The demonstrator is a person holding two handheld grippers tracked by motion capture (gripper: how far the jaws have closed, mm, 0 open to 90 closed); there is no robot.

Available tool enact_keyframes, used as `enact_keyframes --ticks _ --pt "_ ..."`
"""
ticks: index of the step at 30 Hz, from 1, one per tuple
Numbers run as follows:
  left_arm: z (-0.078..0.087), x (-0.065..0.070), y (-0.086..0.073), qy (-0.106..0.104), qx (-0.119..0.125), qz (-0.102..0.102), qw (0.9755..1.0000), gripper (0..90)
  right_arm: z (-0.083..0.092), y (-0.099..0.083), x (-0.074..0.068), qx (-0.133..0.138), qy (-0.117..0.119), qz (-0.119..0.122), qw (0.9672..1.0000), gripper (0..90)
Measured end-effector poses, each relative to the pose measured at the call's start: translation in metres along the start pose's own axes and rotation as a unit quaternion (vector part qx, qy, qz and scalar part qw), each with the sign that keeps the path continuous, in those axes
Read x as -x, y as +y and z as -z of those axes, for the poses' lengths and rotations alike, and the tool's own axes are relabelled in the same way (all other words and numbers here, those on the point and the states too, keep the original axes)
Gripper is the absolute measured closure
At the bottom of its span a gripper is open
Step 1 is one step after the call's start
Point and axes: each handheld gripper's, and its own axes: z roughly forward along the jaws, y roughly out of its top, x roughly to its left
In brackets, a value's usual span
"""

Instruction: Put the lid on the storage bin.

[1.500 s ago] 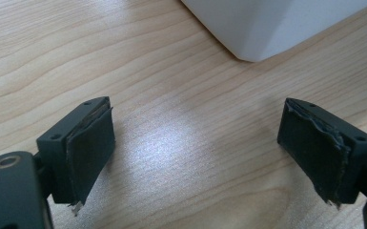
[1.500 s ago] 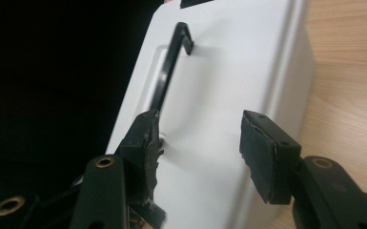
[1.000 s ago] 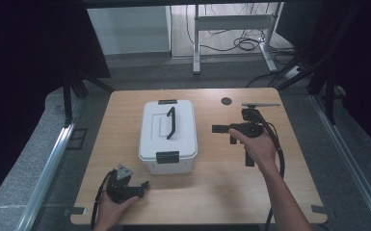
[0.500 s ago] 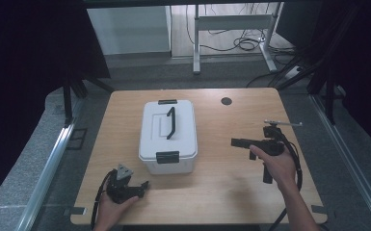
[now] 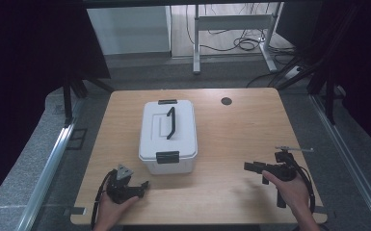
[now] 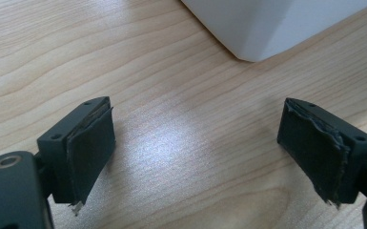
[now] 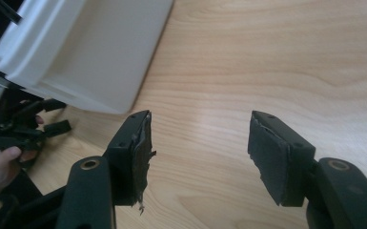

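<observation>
Right gripper is pulling back from the white box, jaws spreading empty; the box is sitting closed beyond them.

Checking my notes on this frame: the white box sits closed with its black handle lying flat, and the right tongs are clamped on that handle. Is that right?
Not quite. The white box is closed with its black handle flat, but the right tongs hang open over bare wooden table, apart from the box, as the high view shows.

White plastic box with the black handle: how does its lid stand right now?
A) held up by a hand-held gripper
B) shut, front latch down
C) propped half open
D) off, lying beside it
B: the white plastic box has its lid flat on top, with the black front latch down.
</observation>
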Motion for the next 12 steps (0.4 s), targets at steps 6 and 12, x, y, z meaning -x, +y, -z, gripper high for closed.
enact_keyframes --ticks 6,12 --pt "-0.0001 0.0001 0.0000 0.000 0.000 0.000 1.0000 12.3 0.0024 -0.0027 0.0096 0.010 -0.003 -0.013 0.9999 38.8" --pt "0.0000 0.0000 -0.0001 0.000 0.000 0.000 1.0000 12.3 0.0020 -0.0032 0.0117 0.017 -0.004 -0.013 0.9998 37.5"
